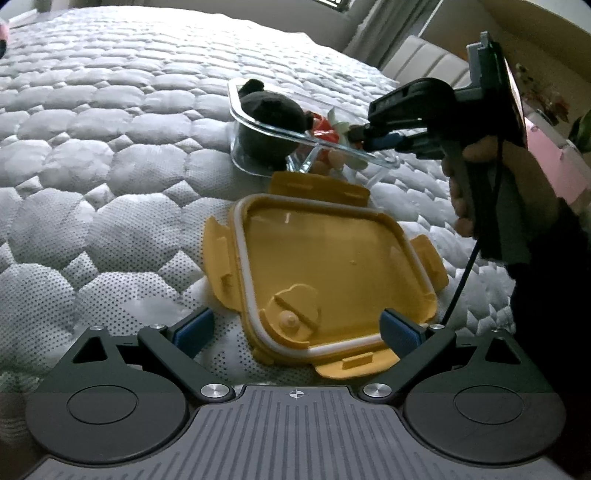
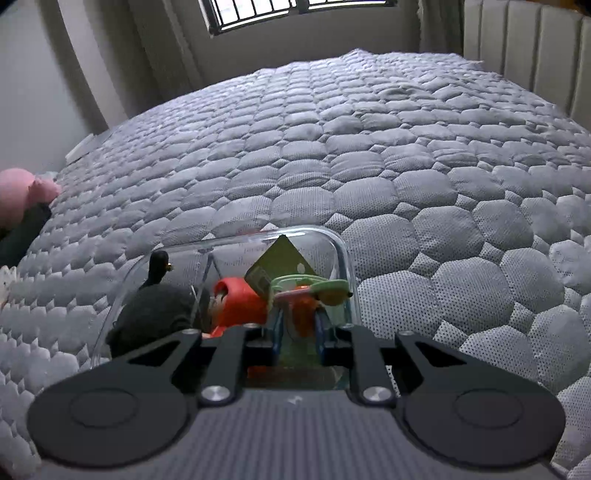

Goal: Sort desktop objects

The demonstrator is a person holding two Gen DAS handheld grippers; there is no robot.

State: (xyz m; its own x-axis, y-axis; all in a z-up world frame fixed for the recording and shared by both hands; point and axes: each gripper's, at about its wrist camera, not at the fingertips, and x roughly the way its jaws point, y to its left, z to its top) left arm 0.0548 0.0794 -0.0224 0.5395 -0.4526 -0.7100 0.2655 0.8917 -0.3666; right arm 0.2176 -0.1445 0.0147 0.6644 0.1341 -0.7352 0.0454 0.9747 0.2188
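Home bedroom, quilted mattress point(image 2: 369, 155), padded headboard point(image 2: 524, 48), barred window point(image 2: 258, 11)

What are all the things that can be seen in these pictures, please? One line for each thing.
glass container: one, clear, on the quilt, divided inside
black plush toy: one, black, in the container's left compartment
small toys: several, red, orange, green, in the right compartment
lid: one, yellow with white seal, on the quilt, near the container
quilt: one, grey, covers the bed
pink plush: one, pink, at the bed's left edge
left tool: open, over the lid
right tool: narrow gap, reaches into the container
hand: one, holds the right tool
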